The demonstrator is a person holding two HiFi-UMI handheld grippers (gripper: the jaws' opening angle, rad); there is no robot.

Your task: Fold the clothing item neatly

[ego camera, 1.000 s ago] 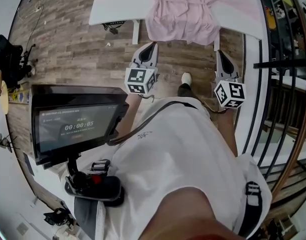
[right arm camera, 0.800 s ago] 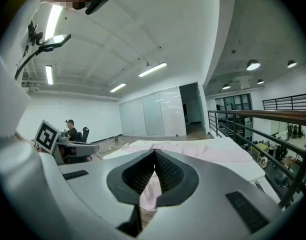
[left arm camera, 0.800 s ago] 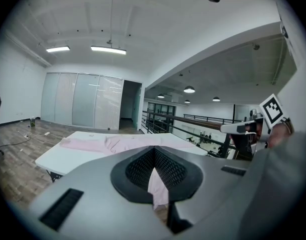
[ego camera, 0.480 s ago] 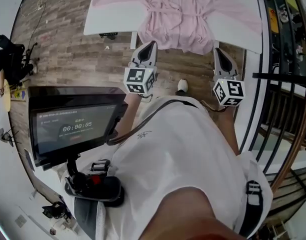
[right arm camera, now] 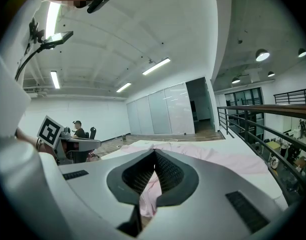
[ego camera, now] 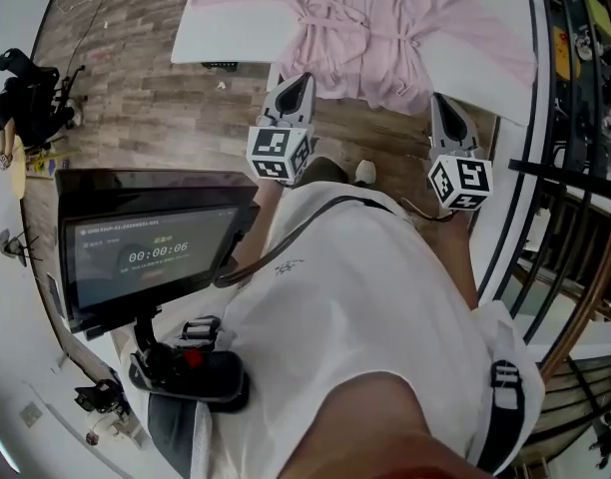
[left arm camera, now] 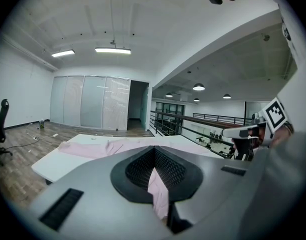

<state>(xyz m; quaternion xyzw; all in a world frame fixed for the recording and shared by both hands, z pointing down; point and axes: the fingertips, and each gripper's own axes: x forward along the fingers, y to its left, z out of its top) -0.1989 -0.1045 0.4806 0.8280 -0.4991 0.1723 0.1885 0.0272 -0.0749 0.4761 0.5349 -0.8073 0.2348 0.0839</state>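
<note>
Wood-plank floor is seen beneath and around the white table. Over the table a pink robe is spread, with a belt across its middle and a sleeve laid out toward each end. Its hem is draped over the table's near edge. A dark monitor on a stand is set well short of the table, off its left end. Both grippers are held just short of the near edge, the left gripper beside the hanging hem and the right gripper at the hem's other side. Each pair of jaws is closed tip to tip with nothing clamped. Only the robe beyond is glimpsed through the slit.
</note>
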